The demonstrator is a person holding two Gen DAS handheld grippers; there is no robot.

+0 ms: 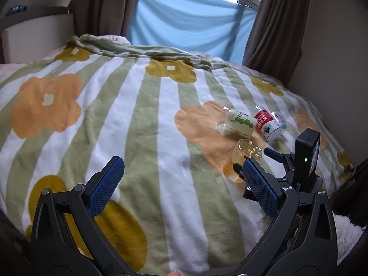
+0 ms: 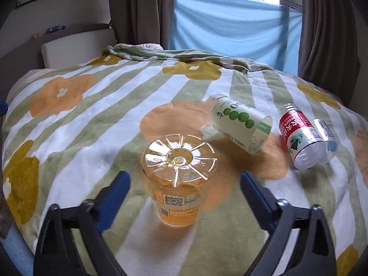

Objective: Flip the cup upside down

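Observation:
A clear cup with an orange label [image 2: 178, 184] stands upside down on the flowered blanket, its ribbed base on top. My right gripper [image 2: 185, 184] is open, a blue finger [image 2: 115, 195] on each side of the cup, not touching it. In the left wrist view the cup [image 1: 240, 158] shows at the right, beside the right gripper's body [image 1: 306, 158]. My left gripper [image 1: 181, 179] is open and empty above the blanket, to the left of the cup.
A green-dotted cup [image 2: 241, 126], a red-labelled cup [image 2: 301, 138] and a third clear one [image 2: 326, 135] lie on their sides behind the cup, to the right. The blanket [image 2: 92, 138] covers a bed. Curtains and a blue sheet [image 2: 230, 23] hang behind; a wall is at the right.

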